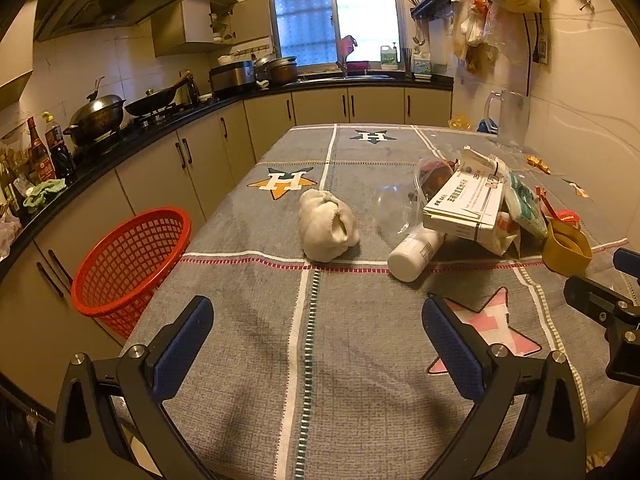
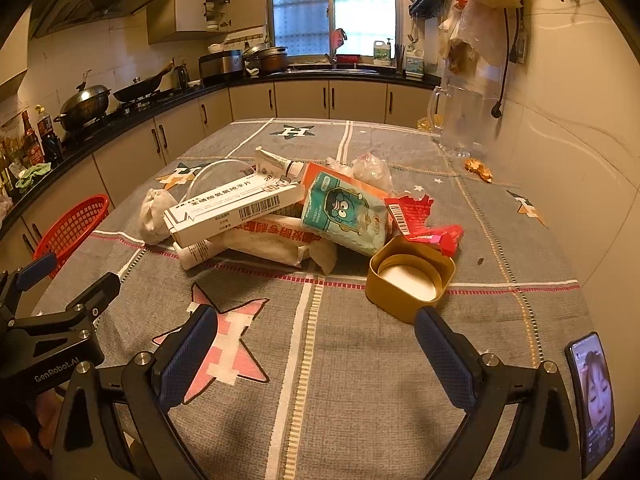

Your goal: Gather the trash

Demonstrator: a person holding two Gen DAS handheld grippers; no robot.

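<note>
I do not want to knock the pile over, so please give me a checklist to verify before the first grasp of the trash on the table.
1. Left gripper open and holding nothing: ok.
2. Right gripper open and holding nothing: ok.
3. Red basket within view at the table's left edge, opening unobstructed: ok; whether it stands firmly, cannot tell.
4. Gold cap lies apart from the pile, just ahead of the right gripper, an easy first pick: ok.
5. White medicine box rests on top of other wrappers and may slide if pulled: not ok.
6. Phone lies near the right gripper and is not trash: not ok, avoid it.
</note>
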